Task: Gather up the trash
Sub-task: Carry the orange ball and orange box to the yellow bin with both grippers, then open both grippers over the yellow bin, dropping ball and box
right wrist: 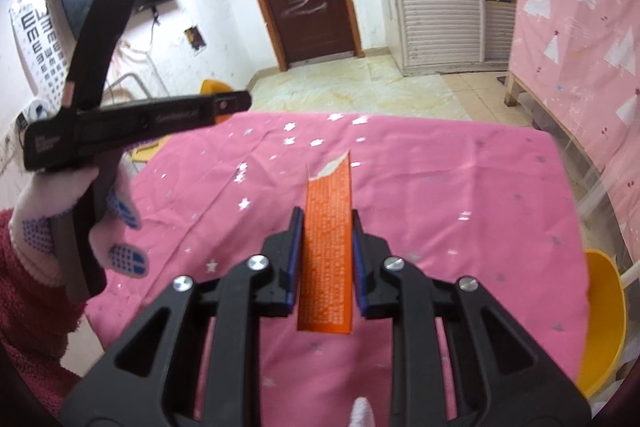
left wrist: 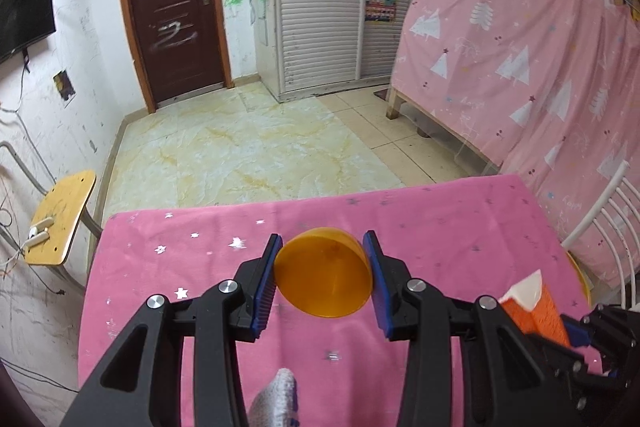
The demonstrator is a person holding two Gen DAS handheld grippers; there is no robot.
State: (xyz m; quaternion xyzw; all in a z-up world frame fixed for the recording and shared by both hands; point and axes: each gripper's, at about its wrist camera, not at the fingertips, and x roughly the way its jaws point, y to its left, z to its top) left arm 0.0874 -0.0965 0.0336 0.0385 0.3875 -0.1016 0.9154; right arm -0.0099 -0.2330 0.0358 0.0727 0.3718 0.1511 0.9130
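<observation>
In the left wrist view my left gripper (left wrist: 322, 235) is shut on a round, translucent orange cup (left wrist: 324, 275). Its blue pads press on both sides, and the cup hangs above the pink starred tablecloth (left wrist: 200, 267). In the right wrist view my right gripper (right wrist: 326, 211) is shut on a long orange box (right wrist: 328, 259) with small print and a torn white far end. That box (left wrist: 536, 307) also shows at the lower right of the left wrist view. A gloved hand (right wrist: 44, 223) in a red sleeve holds the left gripper's handle (right wrist: 132, 119), seen side-on at the left.
A yellow wooden chair seat (left wrist: 60, 219) stands left of the table. A white metal chair back (left wrist: 608, 211) and a yellow seat (right wrist: 604, 315) stand on its right. A pink patterned curtain (left wrist: 520, 47) hangs beyond. Past the table's far edge lie bare tiled floor (left wrist: 248, 147) and a brown door (left wrist: 172, 7).
</observation>
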